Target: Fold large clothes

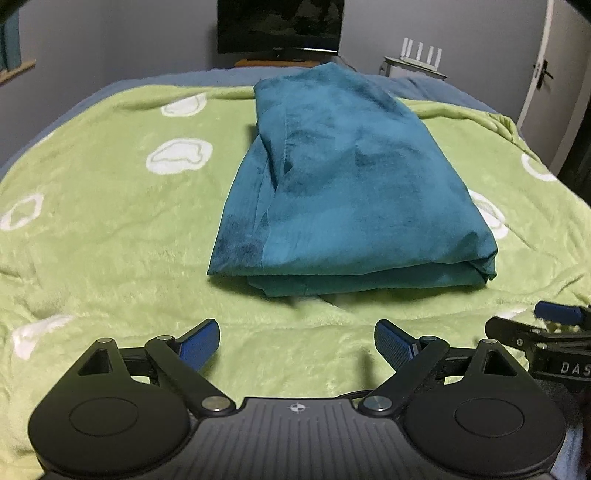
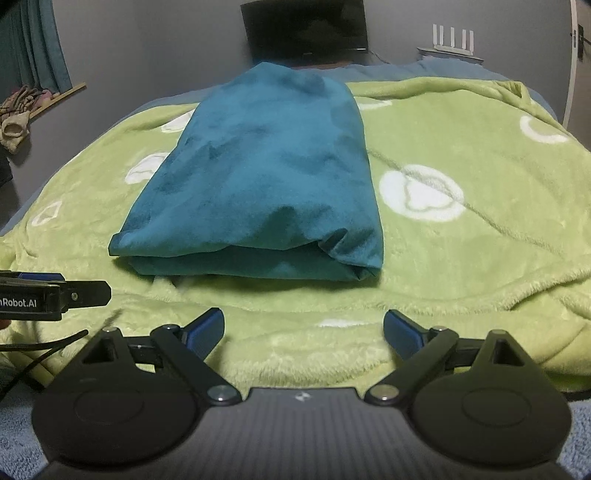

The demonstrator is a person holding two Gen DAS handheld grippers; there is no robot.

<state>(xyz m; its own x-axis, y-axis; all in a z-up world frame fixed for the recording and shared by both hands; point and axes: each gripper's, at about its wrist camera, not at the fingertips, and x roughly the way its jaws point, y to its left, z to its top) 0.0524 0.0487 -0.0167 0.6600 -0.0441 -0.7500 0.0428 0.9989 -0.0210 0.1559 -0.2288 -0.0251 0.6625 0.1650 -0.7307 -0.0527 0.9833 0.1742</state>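
A teal garment (image 1: 343, 177) lies folded into a long thick rectangle on the green blanket (image 1: 110, 221); it also shows in the right wrist view (image 2: 258, 177). My left gripper (image 1: 297, 339) is open and empty, held a little short of the garment's near edge. My right gripper (image 2: 303, 328) is open and empty, also just short of the near edge. The right gripper's side shows at the right edge of the left wrist view (image 1: 554, 332). The left gripper's side shows at the left edge of the right wrist view (image 2: 55, 291).
The green blanket (image 2: 461, 240) with white heart rings covers a bed. A dark TV (image 1: 277, 29) stands beyond the far end, a white router (image 1: 421, 51) to its right, a door (image 1: 546, 74) further right. A curtain (image 2: 33, 44) and a ledge with cloths (image 2: 18, 114) are at the left.
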